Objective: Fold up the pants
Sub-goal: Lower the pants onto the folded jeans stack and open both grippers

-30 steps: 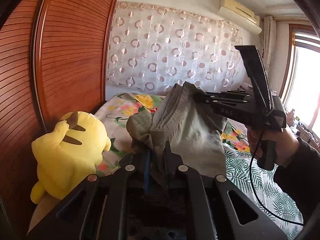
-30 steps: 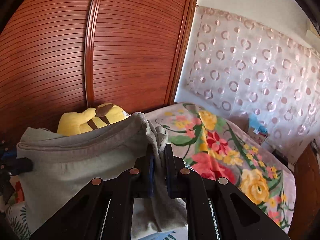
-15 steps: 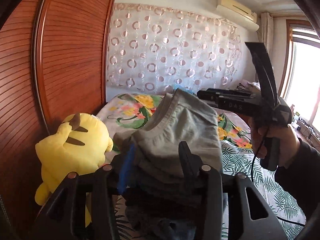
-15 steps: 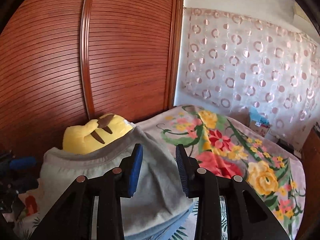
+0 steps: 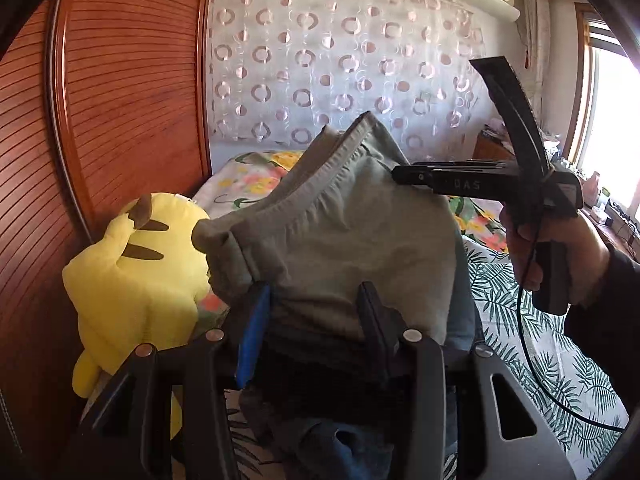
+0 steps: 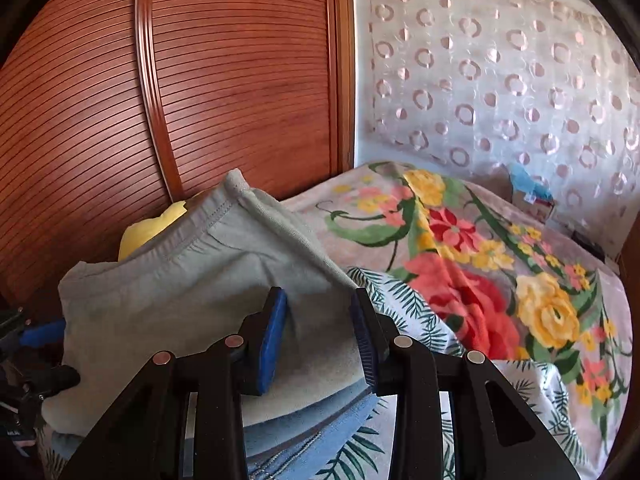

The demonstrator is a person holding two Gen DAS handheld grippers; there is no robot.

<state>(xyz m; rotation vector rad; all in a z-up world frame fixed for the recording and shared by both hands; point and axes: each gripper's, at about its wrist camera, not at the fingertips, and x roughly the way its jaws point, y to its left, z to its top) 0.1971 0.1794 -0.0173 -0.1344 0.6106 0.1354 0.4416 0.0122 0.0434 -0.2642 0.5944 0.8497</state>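
Observation:
The folded grey pants [image 5: 344, 232] lie on top of a stack of folded clothes on the bed; they also show in the right wrist view [image 6: 184, 292]. My left gripper [image 5: 312, 316] is open, its fingers on either side of the near edge of the pants, not clamping them. My right gripper [image 6: 320, 336] is open just above the pants' right side; it also shows in the left wrist view [image 5: 404, 174], at the pants' far right corner. A blue denim garment [image 6: 304, 428] lies under the grey pants.
A yellow plush toy [image 5: 132, 272] sits left of the stack against the brown slatted wardrobe door [image 5: 120, 100]. A floral blanket [image 6: 480, 260] and leaf-print sheet [image 5: 532, 364] cover the bed. A spotted curtain [image 5: 340, 64] hangs behind.
Both grippers were shut on the grey pants a second ago; both have opened and let go. The pants now rest on the stack.

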